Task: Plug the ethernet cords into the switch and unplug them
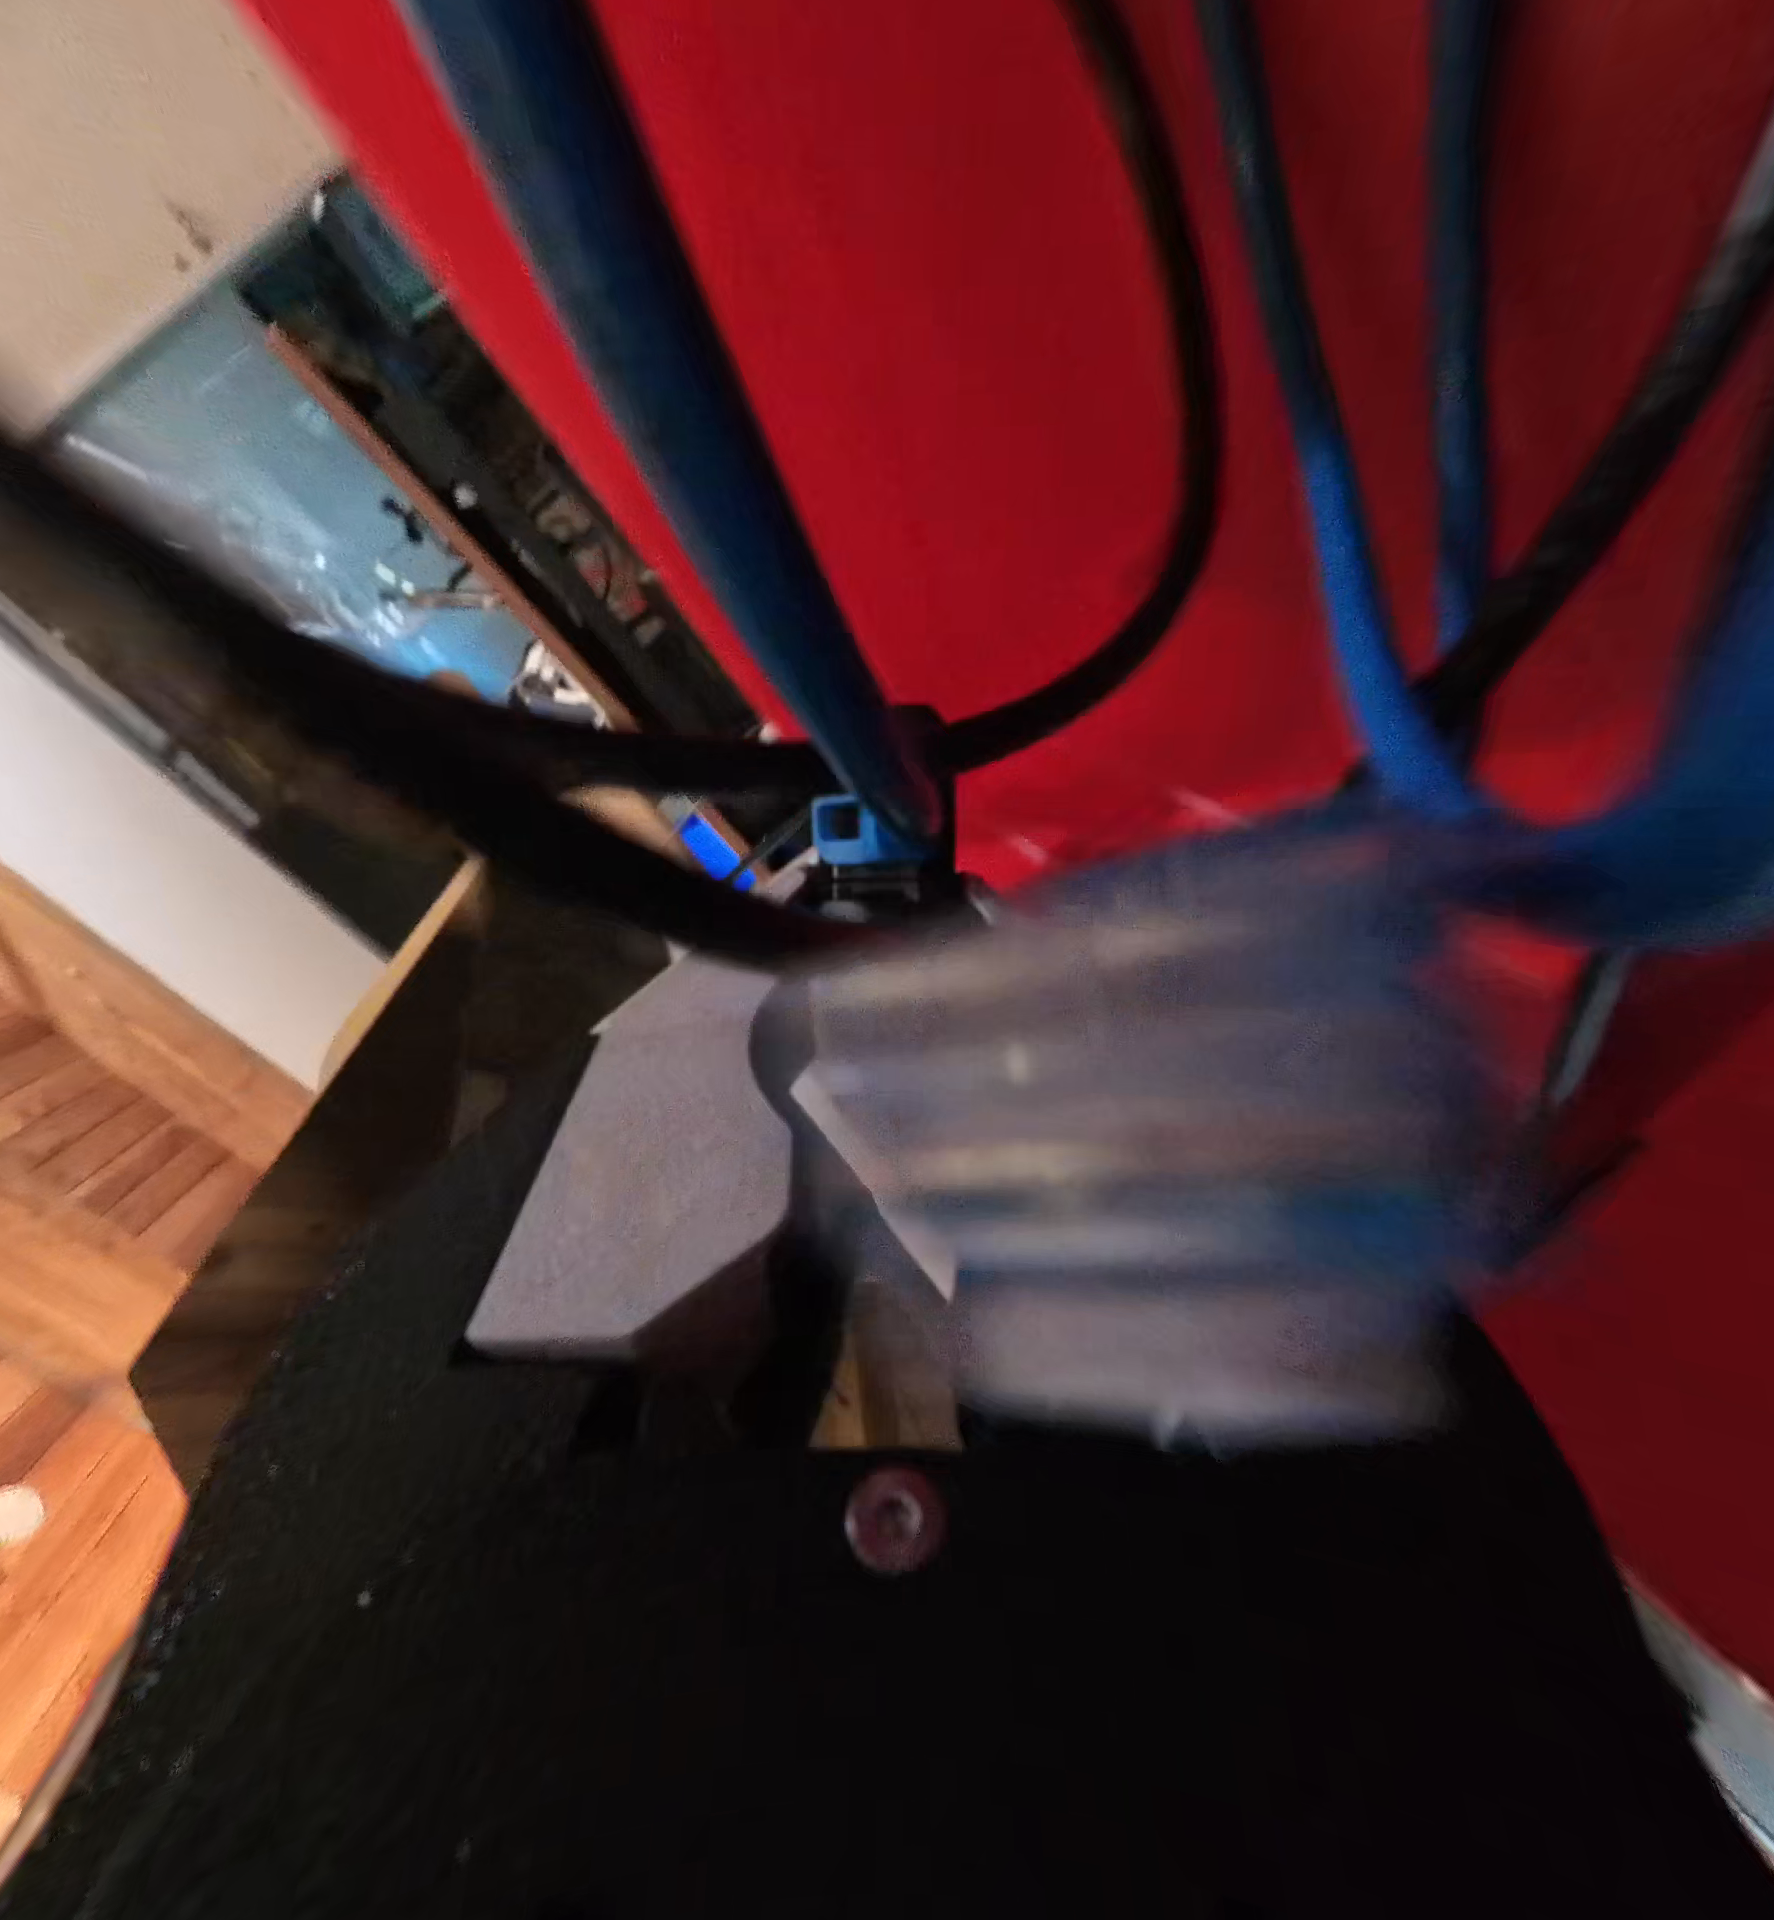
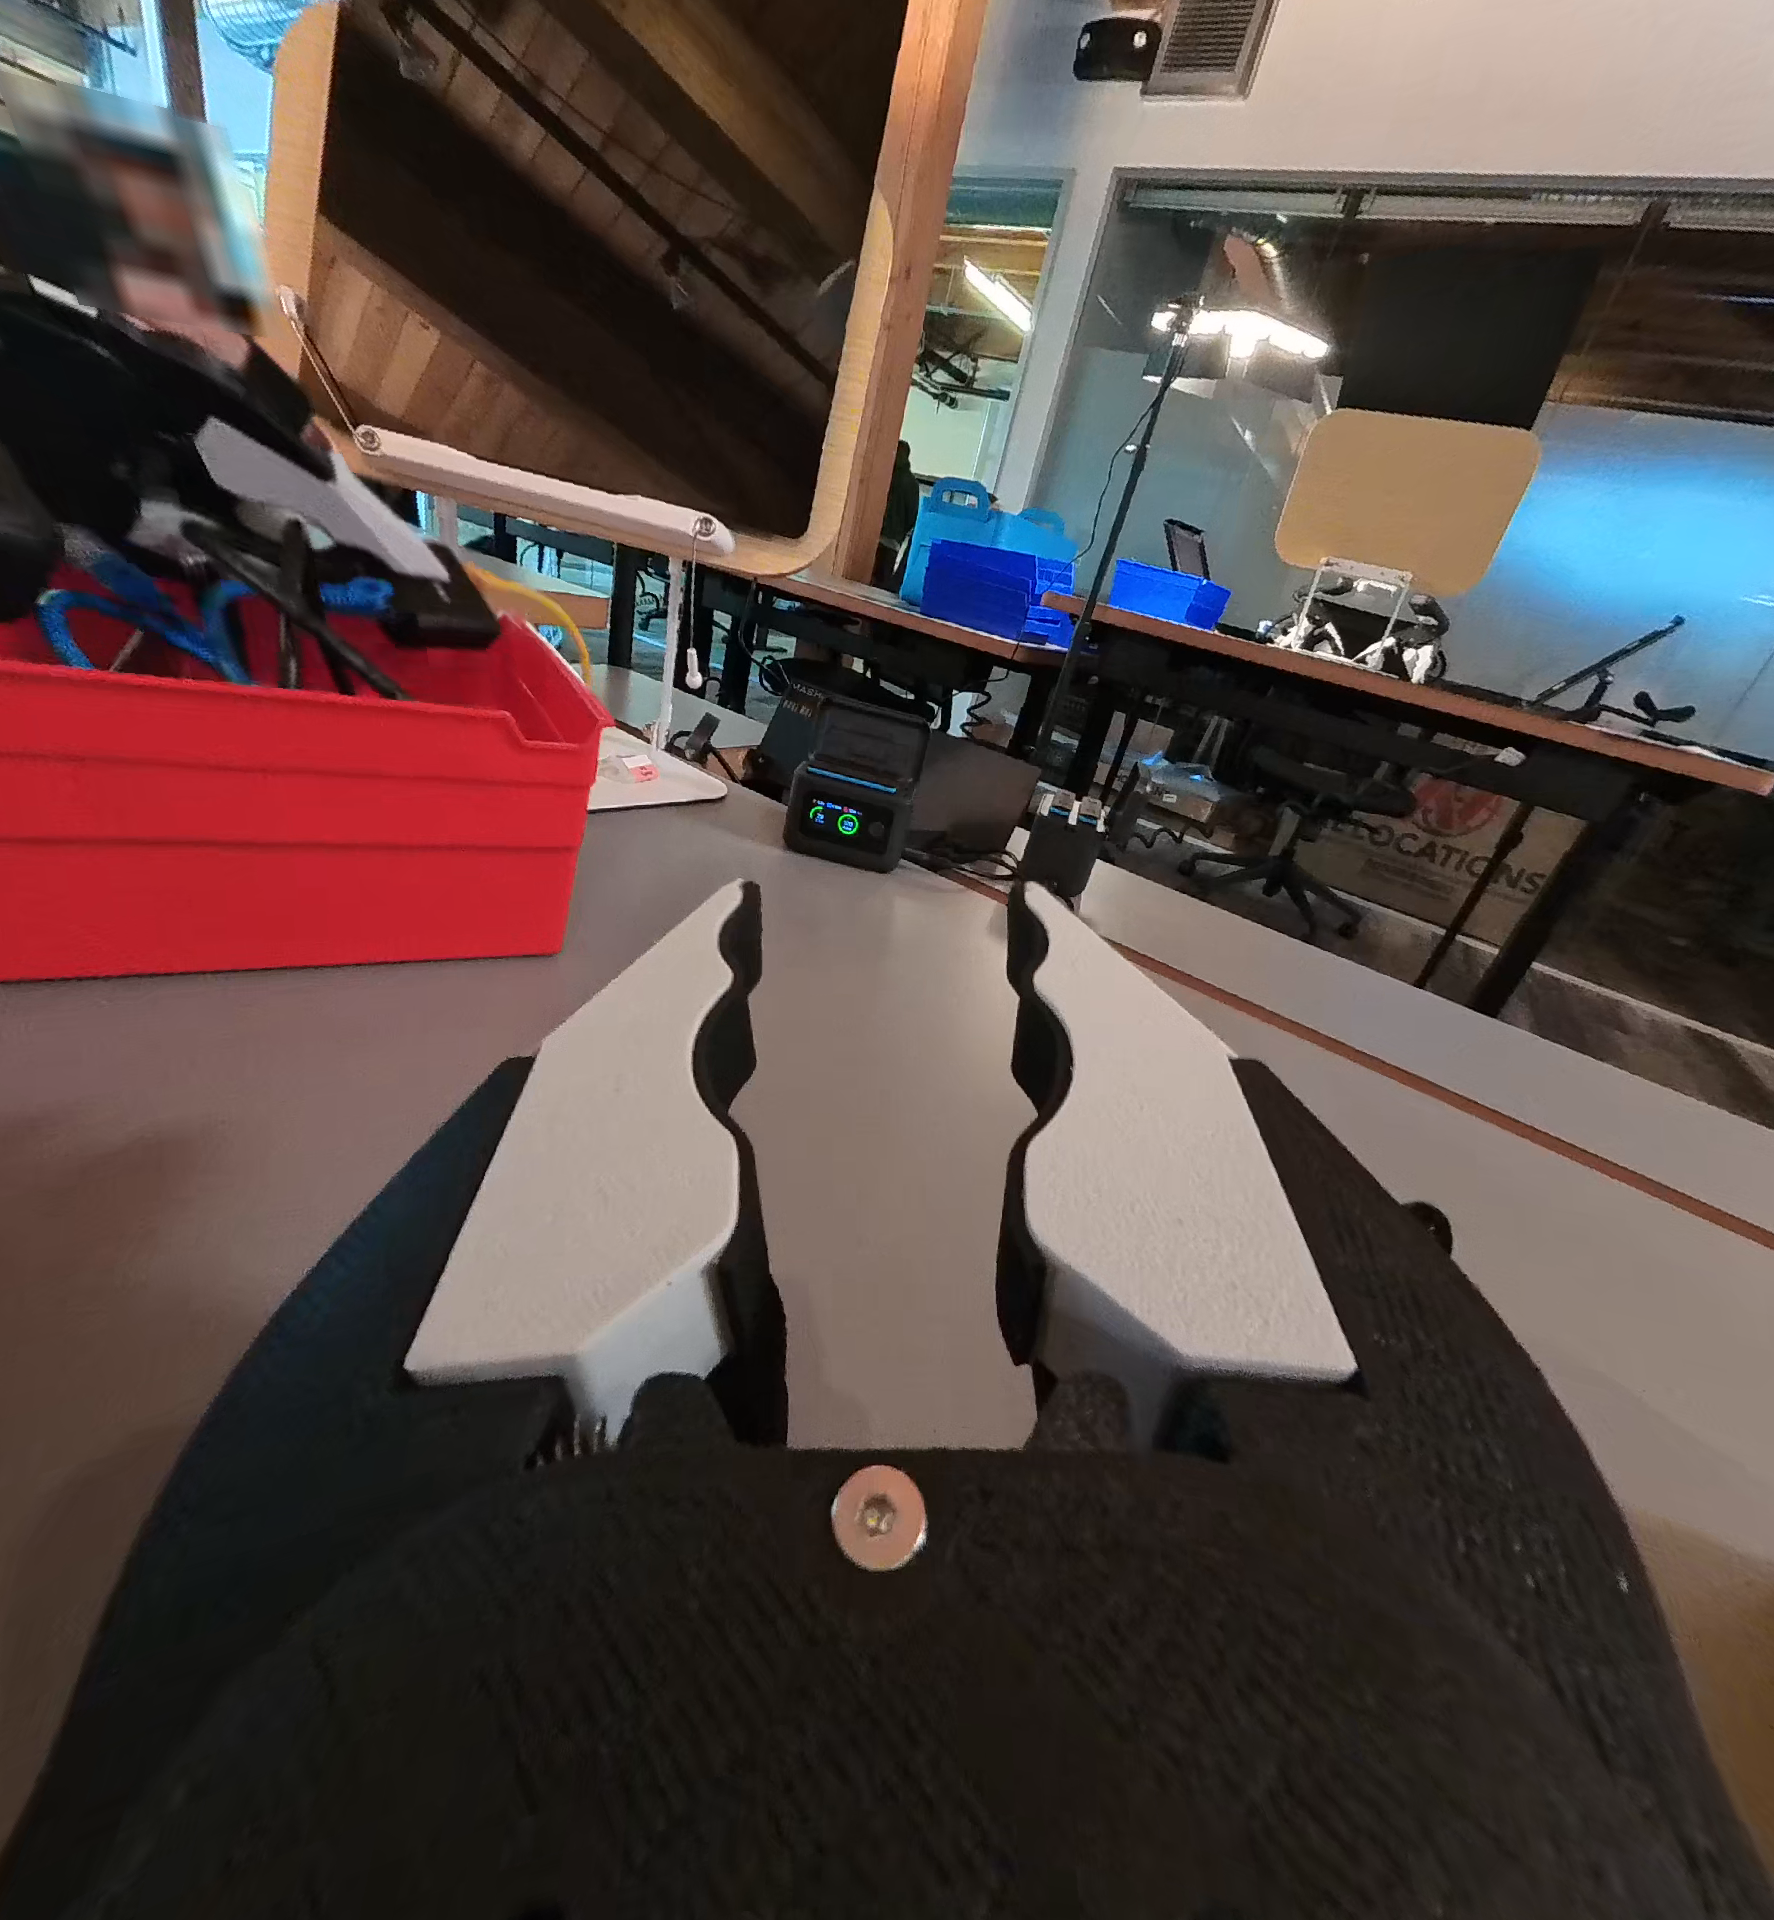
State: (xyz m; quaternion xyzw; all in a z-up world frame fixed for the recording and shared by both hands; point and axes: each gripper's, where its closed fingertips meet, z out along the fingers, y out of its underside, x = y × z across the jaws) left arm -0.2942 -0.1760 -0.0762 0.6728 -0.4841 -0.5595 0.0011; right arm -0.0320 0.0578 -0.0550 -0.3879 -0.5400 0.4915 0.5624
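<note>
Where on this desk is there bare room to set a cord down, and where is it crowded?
Free: grey tabletop between the red bin and the open right gripper. Crowded: inside the bin, where the left gripper works among blue and black cords.

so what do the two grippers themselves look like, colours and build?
Both match. The right gripper has a black textured, 3D-printed-looking body, two light grey fingers with wavy black inner pads, and a silver hex screw centred on the body. The left gripper shows the same black body and grey fingers, though one is motion-blurred. No sleeves visible.
</note>
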